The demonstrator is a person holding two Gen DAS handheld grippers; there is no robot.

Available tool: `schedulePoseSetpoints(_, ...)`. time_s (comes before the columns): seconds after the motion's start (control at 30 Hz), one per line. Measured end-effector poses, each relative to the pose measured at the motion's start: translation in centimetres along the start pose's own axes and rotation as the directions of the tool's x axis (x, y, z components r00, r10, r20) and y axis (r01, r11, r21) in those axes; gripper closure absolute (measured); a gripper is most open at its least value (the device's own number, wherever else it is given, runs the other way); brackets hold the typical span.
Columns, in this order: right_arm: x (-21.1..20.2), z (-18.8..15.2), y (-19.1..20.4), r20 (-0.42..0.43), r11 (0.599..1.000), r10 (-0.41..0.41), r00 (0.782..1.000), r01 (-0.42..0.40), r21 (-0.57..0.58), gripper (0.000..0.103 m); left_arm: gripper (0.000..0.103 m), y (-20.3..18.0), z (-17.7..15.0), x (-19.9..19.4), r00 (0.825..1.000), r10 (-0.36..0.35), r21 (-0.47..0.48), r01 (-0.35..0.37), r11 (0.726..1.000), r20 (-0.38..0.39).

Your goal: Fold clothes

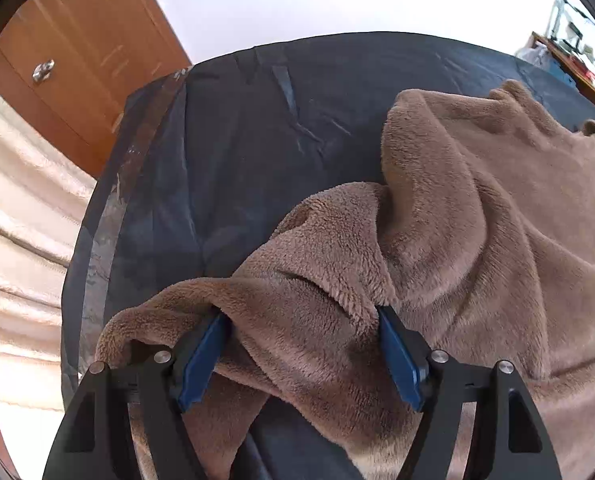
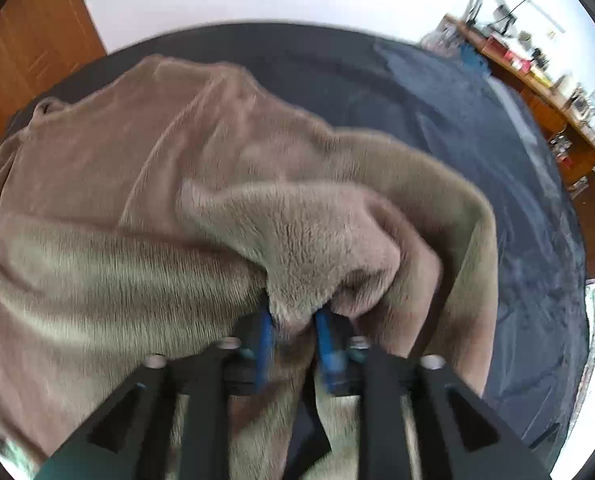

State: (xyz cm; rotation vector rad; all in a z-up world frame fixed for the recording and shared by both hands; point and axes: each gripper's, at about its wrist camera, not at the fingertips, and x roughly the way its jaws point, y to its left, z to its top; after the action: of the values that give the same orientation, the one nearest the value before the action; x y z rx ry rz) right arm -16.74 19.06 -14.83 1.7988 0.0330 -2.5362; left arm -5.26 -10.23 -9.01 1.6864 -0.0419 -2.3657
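Left wrist view: left gripper [image 1: 301, 312] has its blue fingers [image 1: 201, 364] spread wide, with a thick bunch of the brown fleece garment [image 1: 477, 216] lying between them. Fabric drapes over both fingertips, so the tips are hidden. Jaws are wide apart and not pinching; the cloth just sits in the gap. Garment is on the dark sheet [image 1: 225, 152] that covers the work surface, heaped toward this view's right, with one fold trailing down to the gripper. A strip of grey tape [image 1: 109, 220] runs along the sheet's left edge. Beyond that edge: pale curtain-like cloth [image 1: 17, 208] and a wooden cabinet [image 1: 81, 52] with a metal knob [image 1: 43, 70]. White wall behind.

Right wrist view, motion-blurred: right gripper [image 2: 293, 320] has its blue fingers [image 2: 327, 352] close together, clamped on a gathered pinch of the same garment [image 2: 137, 184]. Fabric bulges out just above the fingertips and hangs down past them on both sides. Rest of the garment spreads left and away across the dark sheet [image 2: 497, 128]. Bare sheet shows to the right of the cloth. Far right: a wooden shelf [image 2: 553, 100] cluttered with small items, too blurred to identify. Cabinet [image 2: 29, 36] shows again at upper left.
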Motion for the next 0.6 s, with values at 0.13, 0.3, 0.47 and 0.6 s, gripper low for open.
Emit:
schedulePoseSetpoints(0.13,-3.3,-0.3,-1.0,0.031,1.0,-0.002,1.0,0.003,-0.02,0.038,0.027,0.1,-0.5,-2.8,0.996,-0.084,0.033,0.084,0.996,0.016)
schedulePoseSetpoints(0.3,-6.5,3.0,-0.8,0.126,0.999,0.038,0.991,-0.034,-0.029,0.035,0.027,-1.6,1.8,-4.5,0.988,-0.137,0.072,0.133,0.989,0.064)
schedulePoseSetpoints(0.47,-2.5,8.1,3.2,0.102,0.991,0.087,0.991,-0.076,-0.111,0.035,0.027,-2.6,5.6,-2.1,0.989,-0.125,0.097,0.117,0.988,0.074)
schedulePoseSetpoints(0.6,1.6,10.8,5.7,0.051,0.989,0.078,0.996,-0.071,-0.128,0.038,0.027,-3.2,7.8,0.2,0.992,-0.112,0.084,0.107,0.991,0.062)
